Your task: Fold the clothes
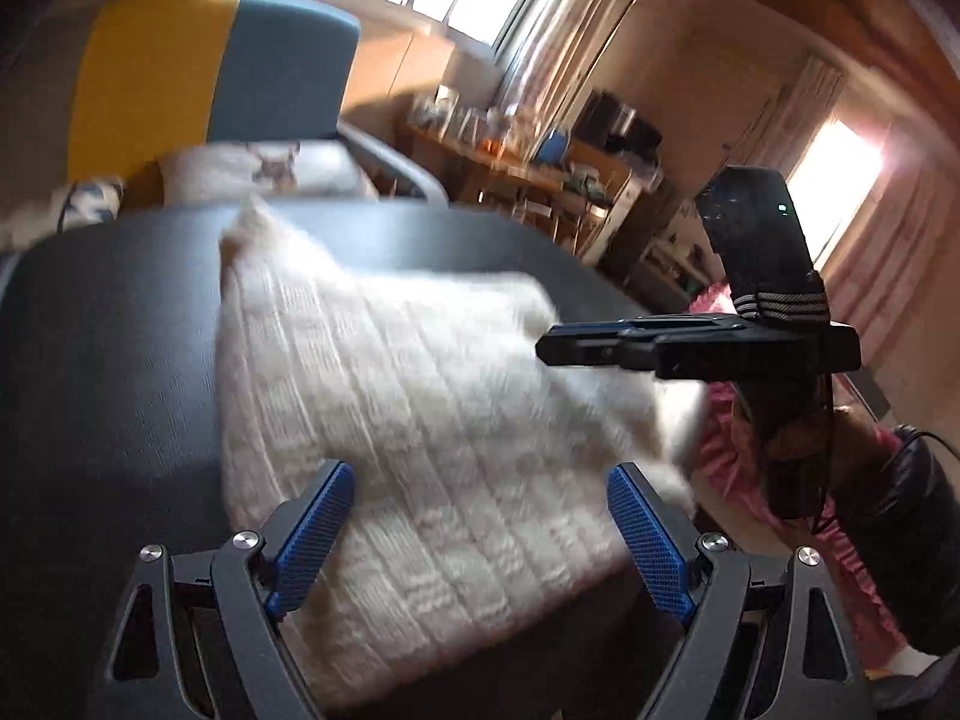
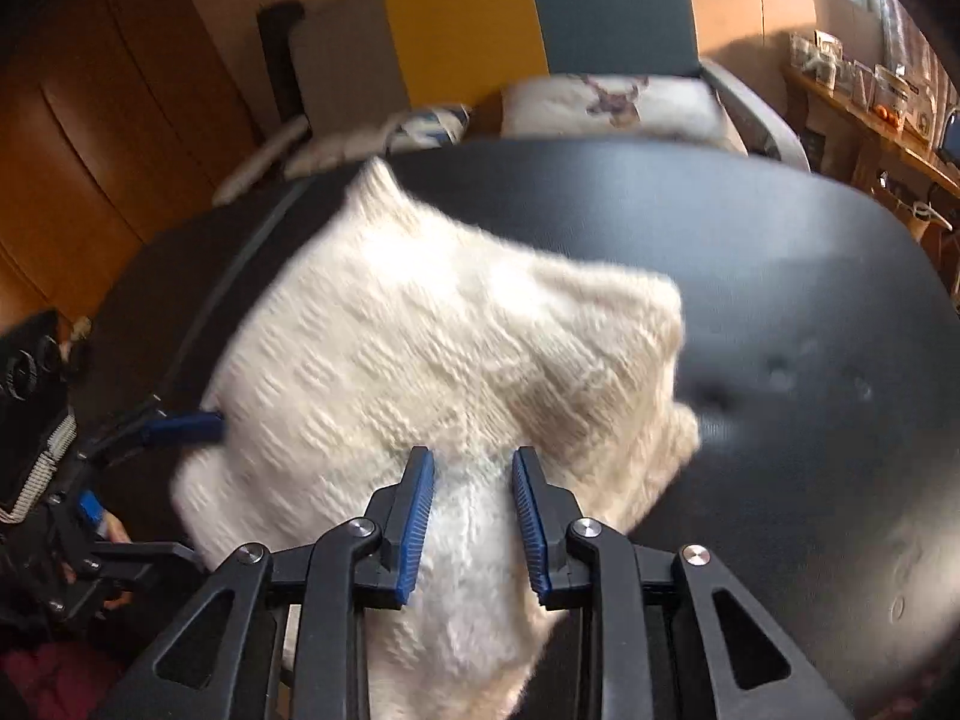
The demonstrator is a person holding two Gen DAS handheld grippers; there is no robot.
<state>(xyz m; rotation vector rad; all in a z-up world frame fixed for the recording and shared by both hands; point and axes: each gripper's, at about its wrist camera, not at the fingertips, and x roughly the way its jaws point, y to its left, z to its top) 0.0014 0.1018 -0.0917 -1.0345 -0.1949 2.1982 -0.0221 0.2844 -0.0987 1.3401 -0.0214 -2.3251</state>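
Left-wrist view is showing my left gripper (image 1: 480,531) hanging with its blue pads (image 1: 312,540) spread wide, released, over the near part of a cream knitted sweater (image 1: 420,396) that is lying folded on the black table (image 1: 108,360). My right gripper (image 1: 606,351) is reaching in from the right at the sweater's far edge. Right-wrist view is showing that gripper (image 2: 474,531) with its pads partly parted and a ridge of the knit (image 2: 444,348) sitting between them; I cannot tell whether they are pinching it. A yellow and blue chair (image 2: 540,12) is standing behind the table, with a cushion (image 2: 606,99) on its seat.
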